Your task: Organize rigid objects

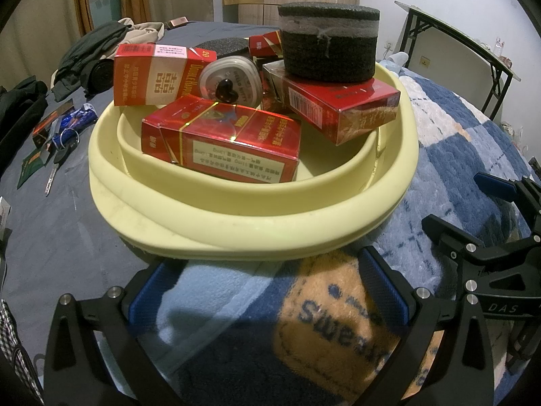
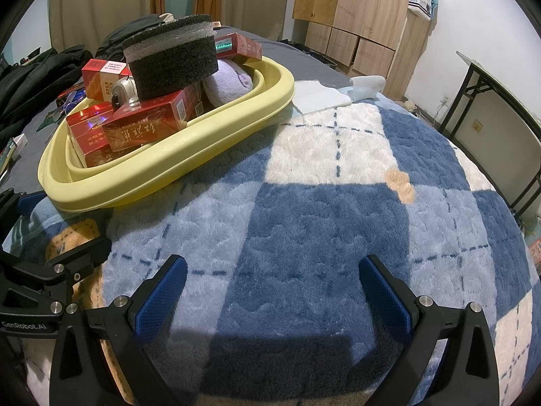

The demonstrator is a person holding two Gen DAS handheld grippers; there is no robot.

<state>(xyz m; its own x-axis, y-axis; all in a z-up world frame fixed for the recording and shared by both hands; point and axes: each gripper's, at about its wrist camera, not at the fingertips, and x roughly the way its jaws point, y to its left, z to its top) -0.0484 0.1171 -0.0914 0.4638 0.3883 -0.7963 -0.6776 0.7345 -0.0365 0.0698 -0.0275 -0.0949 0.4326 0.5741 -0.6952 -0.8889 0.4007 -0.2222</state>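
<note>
A pale yellow basin (image 1: pixel 236 216) (image 2: pixel 189 155) sits on the bed and holds several red cigarette boxes (image 1: pixel 223 142) (image 2: pixel 145 128), a clear round case with a dark heart (image 1: pixel 230 81) and a dark round scouring-pad stack (image 1: pixel 329 40) (image 2: pixel 172 61) on top. A lilac plush item (image 2: pixel 230 81) lies in its far end. My left gripper (image 1: pixel 267 291) is open and empty, just short of the basin's near rim. My right gripper (image 2: pixel 272 287) is open and empty over the blue checked blanket (image 2: pixel 321 203), to the right of the basin. It also shows in the left wrist view (image 1: pixel 480 230).
Keys (image 1: pixel 55 162), small packets (image 1: pixel 50 125) and dark clothes (image 1: pixel 91 54) lie on the grey sheet left of the basin. A folding table (image 2: pixel 500 101) stands at the right. Wooden cabinets (image 2: pixel 365 17) stand behind. A white cloth (image 2: pixel 321 94) lies past the basin.
</note>
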